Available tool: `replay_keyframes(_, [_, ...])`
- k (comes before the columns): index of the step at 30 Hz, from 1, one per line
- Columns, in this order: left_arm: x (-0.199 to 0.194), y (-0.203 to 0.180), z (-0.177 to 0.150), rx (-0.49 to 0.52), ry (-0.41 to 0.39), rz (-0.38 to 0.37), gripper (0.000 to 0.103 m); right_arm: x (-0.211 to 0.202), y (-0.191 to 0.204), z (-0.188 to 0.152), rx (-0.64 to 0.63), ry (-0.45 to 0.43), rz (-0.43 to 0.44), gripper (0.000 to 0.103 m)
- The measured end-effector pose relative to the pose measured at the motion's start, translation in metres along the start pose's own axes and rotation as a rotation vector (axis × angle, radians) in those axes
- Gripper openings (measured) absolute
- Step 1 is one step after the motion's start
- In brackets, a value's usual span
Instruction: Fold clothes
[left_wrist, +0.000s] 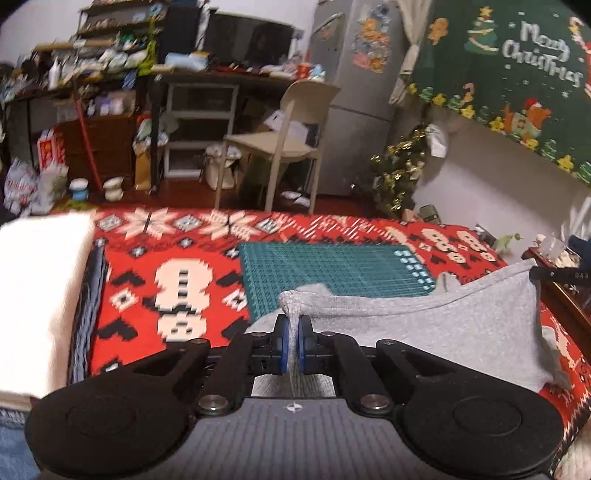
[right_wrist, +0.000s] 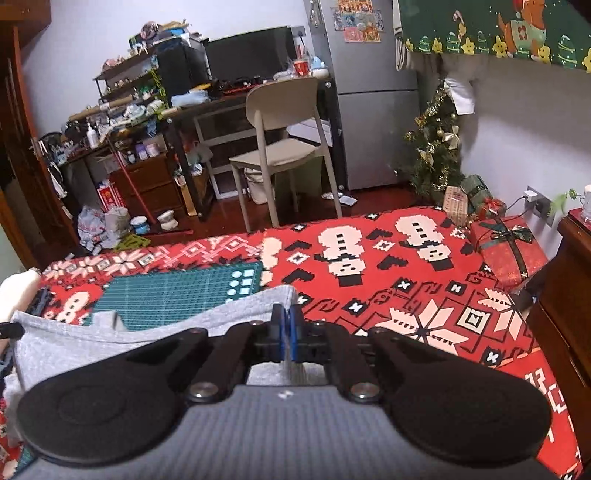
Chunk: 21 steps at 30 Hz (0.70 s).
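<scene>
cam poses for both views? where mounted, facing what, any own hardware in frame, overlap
Left wrist: on the left gripper, looking forward across the red patterned blanket to the desk and chair; its own fingers pinch the grey garment.
Right wrist: on the right gripper, same heading from further right; its fingers pinch the garment's other end; the wrapped gift shows at right.
Shared: garment, green cutting mat, blanket, chair, fridge.

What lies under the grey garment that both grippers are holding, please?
Under the grey garment lies the green cutting mat on the red patterned blanket. The mat's near part is covered, so anything else beneath cannot be seen.
</scene>
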<state>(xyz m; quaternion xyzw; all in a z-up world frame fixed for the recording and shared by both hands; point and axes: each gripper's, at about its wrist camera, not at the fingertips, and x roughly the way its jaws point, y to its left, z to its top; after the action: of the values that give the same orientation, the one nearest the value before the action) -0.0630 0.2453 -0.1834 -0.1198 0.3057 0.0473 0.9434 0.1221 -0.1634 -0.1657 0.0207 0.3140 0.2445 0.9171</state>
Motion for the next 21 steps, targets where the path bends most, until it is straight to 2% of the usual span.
replay_keyframes(10, [0.048,0.011,-0.013,-0.02,0.113,0.017,0.005,0.073,-0.023,-0.024,0.045,0.142,-0.006,0.004])
replay_keyframes(13, [0.054,0.013,-0.016,-0.024,0.141,0.025,0.013,0.082,-0.027,-0.031,0.065,0.164,-0.012,0.011])
replay_keyframes(16, [0.046,0.017,-0.016,-0.04,0.128,0.01,0.025,0.065,-0.03,-0.034,0.083,0.172,-0.015,0.018])
replay_keyframes(17, [0.041,0.019,-0.015,-0.051,0.118,0.002,0.032,0.058,-0.031,-0.034,0.087,0.174,-0.015,0.018])
replay_keyframes(21, [0.015,0.027,-0.015,-0.095,0.115,-0.032,0.033,0.026,-0.033,-0.037,0.105,0.181,-0.018,0.019])
